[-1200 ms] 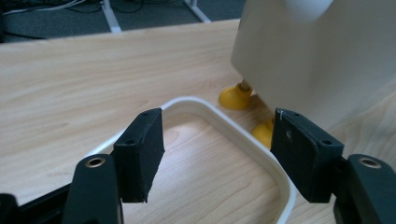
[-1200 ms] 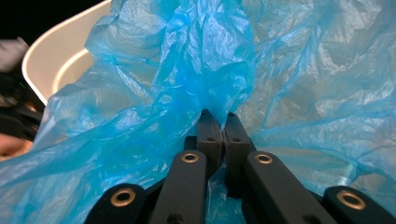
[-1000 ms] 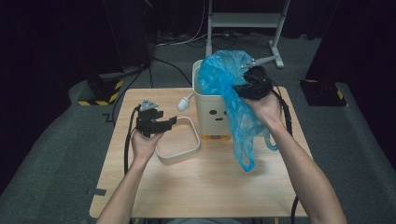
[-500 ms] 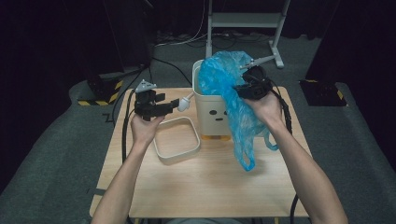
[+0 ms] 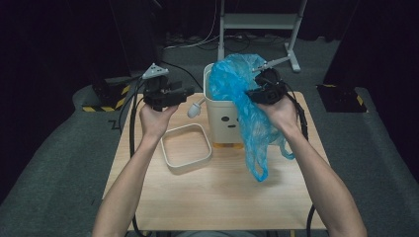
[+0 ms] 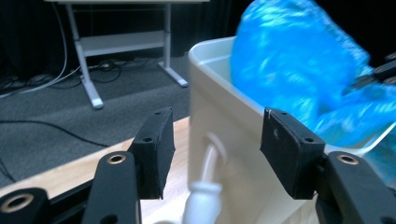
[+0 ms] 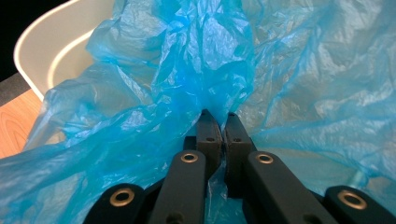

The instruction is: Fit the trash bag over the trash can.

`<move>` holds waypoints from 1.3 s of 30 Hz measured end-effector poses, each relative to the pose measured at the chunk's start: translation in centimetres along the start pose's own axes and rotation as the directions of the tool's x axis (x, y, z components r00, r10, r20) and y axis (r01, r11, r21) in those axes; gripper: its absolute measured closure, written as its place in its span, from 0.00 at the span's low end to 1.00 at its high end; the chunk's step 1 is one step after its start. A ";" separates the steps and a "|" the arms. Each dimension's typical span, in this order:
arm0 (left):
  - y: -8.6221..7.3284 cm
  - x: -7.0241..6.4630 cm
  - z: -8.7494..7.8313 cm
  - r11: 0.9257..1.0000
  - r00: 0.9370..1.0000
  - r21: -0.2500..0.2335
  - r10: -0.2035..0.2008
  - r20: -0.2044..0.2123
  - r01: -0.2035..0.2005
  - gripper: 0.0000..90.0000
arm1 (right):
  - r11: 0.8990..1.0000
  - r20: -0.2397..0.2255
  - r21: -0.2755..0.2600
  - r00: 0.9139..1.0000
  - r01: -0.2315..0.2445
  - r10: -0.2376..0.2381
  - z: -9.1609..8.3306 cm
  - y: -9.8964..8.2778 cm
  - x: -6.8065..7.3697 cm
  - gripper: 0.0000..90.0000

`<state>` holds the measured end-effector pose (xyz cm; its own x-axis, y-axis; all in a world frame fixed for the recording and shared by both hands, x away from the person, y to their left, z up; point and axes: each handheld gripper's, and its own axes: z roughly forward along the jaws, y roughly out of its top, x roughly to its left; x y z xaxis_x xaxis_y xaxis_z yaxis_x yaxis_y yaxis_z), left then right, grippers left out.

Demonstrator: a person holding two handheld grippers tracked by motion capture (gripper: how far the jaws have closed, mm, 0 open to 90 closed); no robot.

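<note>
I work from the counter (image 5: 217, 197) down. On it stands the white bin (image 5: 225, 116), its loose rim ring (image 5: 187, 148) lying just beside it. The blue bag (image 5: 242, 94) is draped over the bin's mouth and hangs down its front. My right gripper (image 5: 257, 91) has its fingers pinched tight on the bag film. My left gripper (image 5: 184, 94), beside the bin, has been narrowing its half-open fingers on nothing. Thin plastic could tear or slip loose, or tip the bin.
</note>
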<state>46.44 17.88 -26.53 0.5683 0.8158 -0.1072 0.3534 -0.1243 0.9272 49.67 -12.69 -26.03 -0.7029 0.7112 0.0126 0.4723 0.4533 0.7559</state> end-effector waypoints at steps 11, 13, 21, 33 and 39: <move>3.3 -1.9 2.8 1.000 0.998 0.010 0.029 0.048 -0.030 0.51 | 0.999 -0.002 0.025 1.000 0.026 -0.026 0.2 0.6 0.4 0.98; 3.5 -1.9 3.2 1.000 0.998 0.014 0.026 0.054 -0.027 0.51 | 0.999 -0.004 0.025 1.000 0.023 -0.023 0.2 0.5 0.3 0.98; 4.0 -2.6 6.0 0.997 0.998 0.067 0.040 0.054 -0.044 0.63 | 0.999 -0.015 0.026 1.000 0.019 -0.019 0.1 0.4 0.2 0.97; 3.6 -3.1 7.6 0.975 0.992 0.186 0.121 0.018 -0.122 0.97 | 1.000 -0.004 -0.018 1.000 0.021 -0.021 -0.6 0.3 0.5 0.74; 3.5 -3.1 7.9 0.970 0.991 0.206 0.134 0.003 -0.132 0.98 | 0.997 0.020 -0.082 1.000 0.008 -0.006 -2.7 0.2 0.3 0.63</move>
<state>51.80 10.45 -25.76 0.6129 0.7900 0.0171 0.4209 -0.3447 0.8391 48.12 -13.84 -24.16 -0.6953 0.7187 -0.0052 0.4213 0.4134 0.8072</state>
